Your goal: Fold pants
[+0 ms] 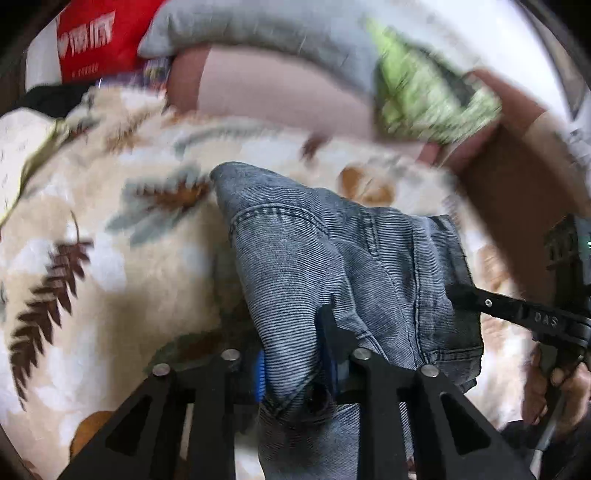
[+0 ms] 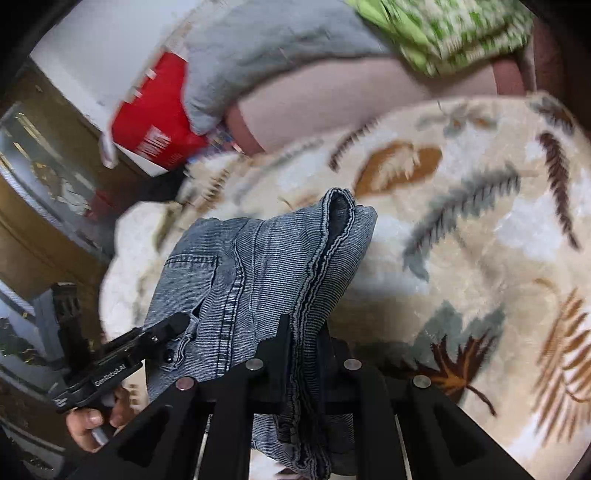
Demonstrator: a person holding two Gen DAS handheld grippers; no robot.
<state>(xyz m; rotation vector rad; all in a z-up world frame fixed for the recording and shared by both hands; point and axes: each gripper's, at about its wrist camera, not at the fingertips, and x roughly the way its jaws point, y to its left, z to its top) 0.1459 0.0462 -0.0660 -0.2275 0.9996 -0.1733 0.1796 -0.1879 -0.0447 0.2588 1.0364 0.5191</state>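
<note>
Pants (image 1: 332, 258): grey-blue washed denim, fine ribbed weave, heavy double-stitched seams, a patch pocket visible in the right wrist view; bunched into a thick, draped bundle with hem edges stacked. They hang above a plush cream blanket (image 1: 110, 258) printed with brown, ochre and grey-green fern leaves. Beyond lie a grey pillow (image 1: 258, 29), a green patterned cloth (image 1: 424, 92), a pink sheet (image 1: 277, 92) and a red-and-white box (image 1: 92, 40). Left gripper (image 1: 295, 354): fingers clamped on a fold of denim running between them. Right gripper (image 2: 306, 343): fingers closed on the stacked hem edges.
</note>
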